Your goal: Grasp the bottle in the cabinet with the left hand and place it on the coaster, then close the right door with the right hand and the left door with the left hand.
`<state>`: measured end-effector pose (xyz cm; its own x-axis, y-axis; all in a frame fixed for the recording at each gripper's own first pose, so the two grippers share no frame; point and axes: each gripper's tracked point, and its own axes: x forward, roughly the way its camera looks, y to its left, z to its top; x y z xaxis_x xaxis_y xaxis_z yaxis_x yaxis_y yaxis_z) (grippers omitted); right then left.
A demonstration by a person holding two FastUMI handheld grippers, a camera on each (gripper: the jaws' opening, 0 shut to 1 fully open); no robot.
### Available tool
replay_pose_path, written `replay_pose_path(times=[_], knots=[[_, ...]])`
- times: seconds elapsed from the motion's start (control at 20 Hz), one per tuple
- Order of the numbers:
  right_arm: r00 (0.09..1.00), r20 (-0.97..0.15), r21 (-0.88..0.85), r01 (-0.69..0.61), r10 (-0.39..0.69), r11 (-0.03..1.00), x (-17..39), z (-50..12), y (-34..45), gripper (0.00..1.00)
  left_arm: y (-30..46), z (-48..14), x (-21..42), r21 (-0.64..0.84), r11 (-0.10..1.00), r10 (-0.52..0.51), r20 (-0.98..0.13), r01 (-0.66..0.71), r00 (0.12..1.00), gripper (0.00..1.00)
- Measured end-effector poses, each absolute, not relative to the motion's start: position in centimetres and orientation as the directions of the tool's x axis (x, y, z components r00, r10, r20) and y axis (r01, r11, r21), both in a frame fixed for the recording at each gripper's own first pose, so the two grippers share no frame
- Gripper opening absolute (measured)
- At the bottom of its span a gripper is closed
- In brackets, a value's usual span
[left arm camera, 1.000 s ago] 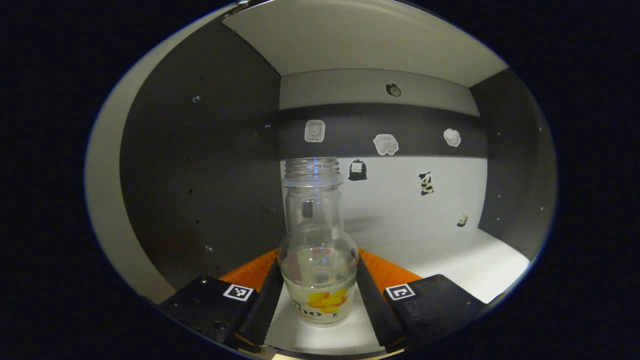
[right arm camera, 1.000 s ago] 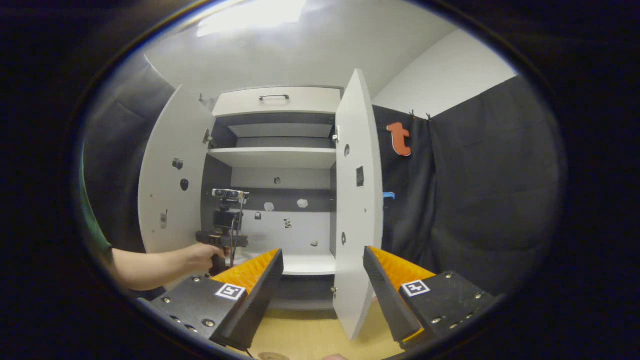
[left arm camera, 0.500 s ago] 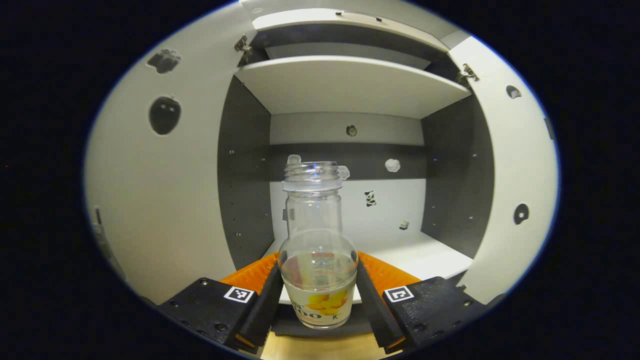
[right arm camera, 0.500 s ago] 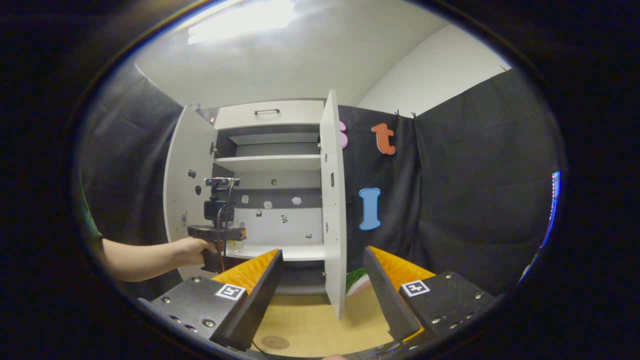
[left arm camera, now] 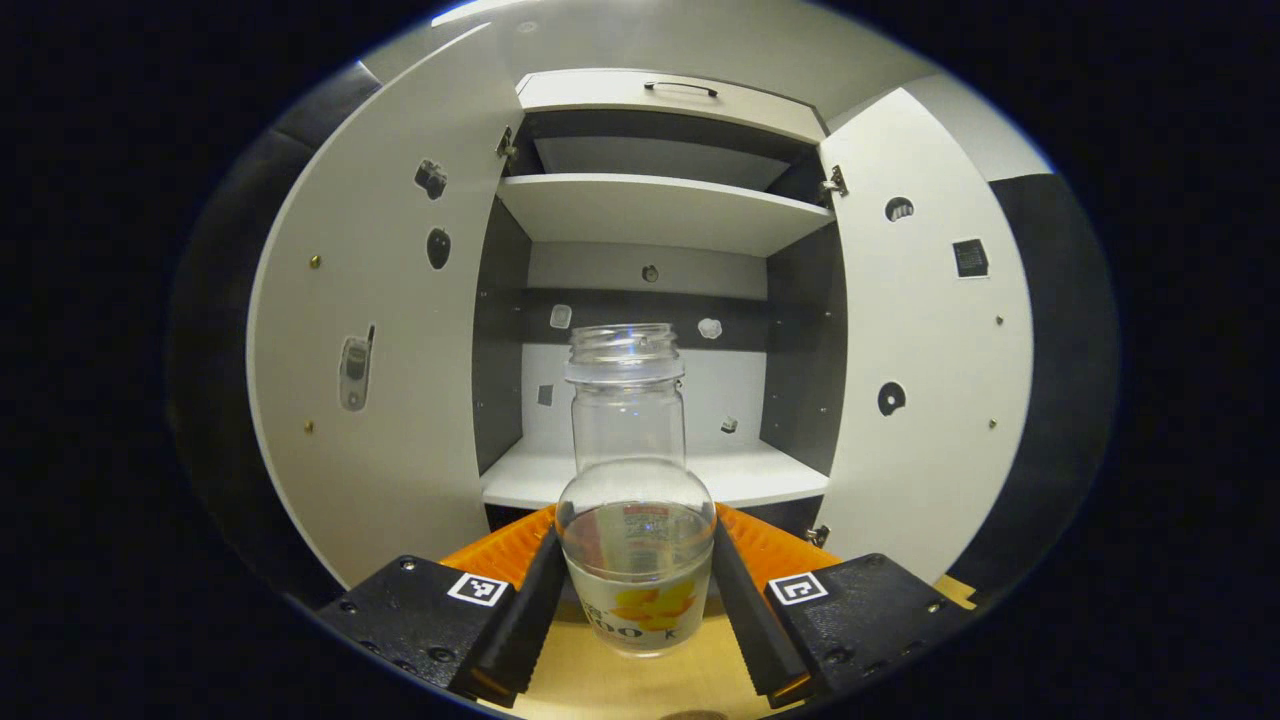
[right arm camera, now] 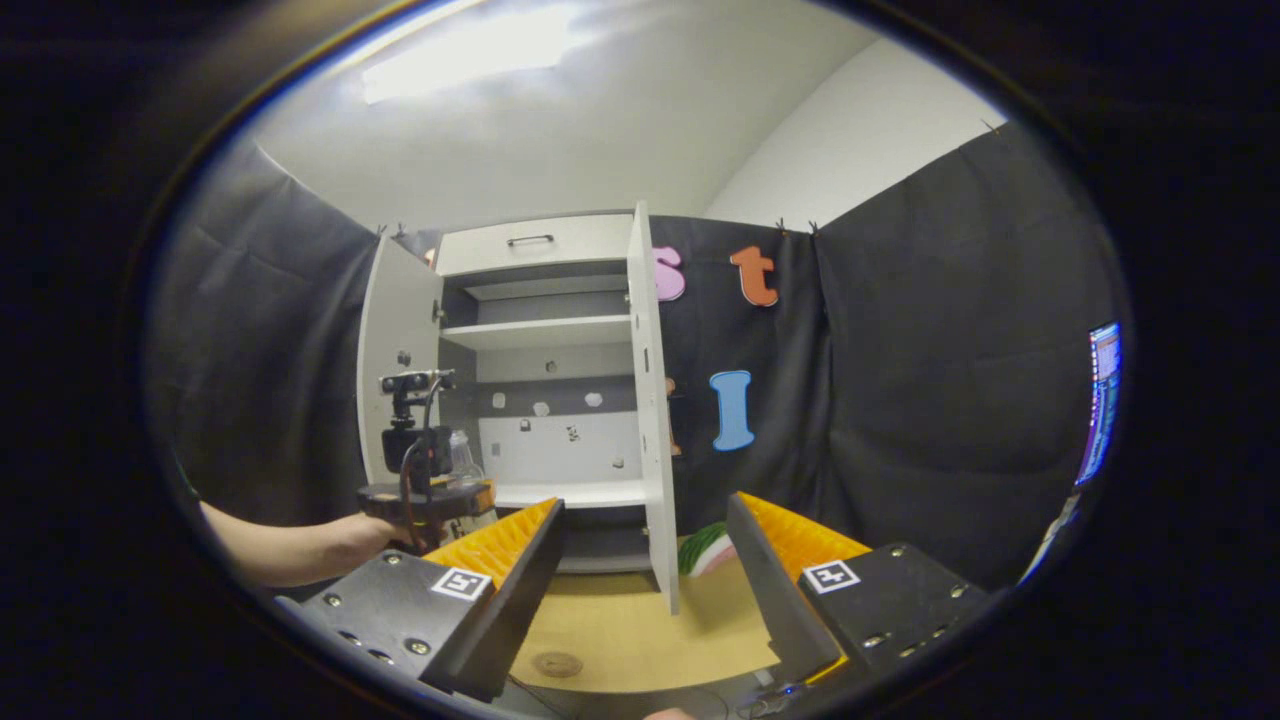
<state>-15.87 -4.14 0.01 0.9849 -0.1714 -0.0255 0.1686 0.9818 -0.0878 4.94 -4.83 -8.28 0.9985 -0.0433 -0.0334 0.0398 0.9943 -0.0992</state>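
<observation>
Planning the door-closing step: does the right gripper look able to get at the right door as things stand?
Probably yes. The right gripper is open and holds nothing, and the right door stands open just ahead, with bare tabletop between them. The left gripper is off to the side.

Both views face the open cabinet [left arm camera: 660, 210], left nearer.

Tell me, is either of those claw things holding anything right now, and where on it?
The left gripper holds the bottle, its two fingers pressing the wide lower body at the label. The right gripper is open and empty.
</observation>
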Motion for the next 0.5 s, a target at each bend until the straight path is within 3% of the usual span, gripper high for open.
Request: replay_pose_path(times=[0.5], knots=[[0.981, -0.009, -0.076, 0.193, -0.195, 0.978, -14.0, -0.5, -5.2, 0.98, -12.1, -23.3, -1.0, -0.098, 0.972, -0.219, -0.058, 0.213, 0.974, 0.8]])
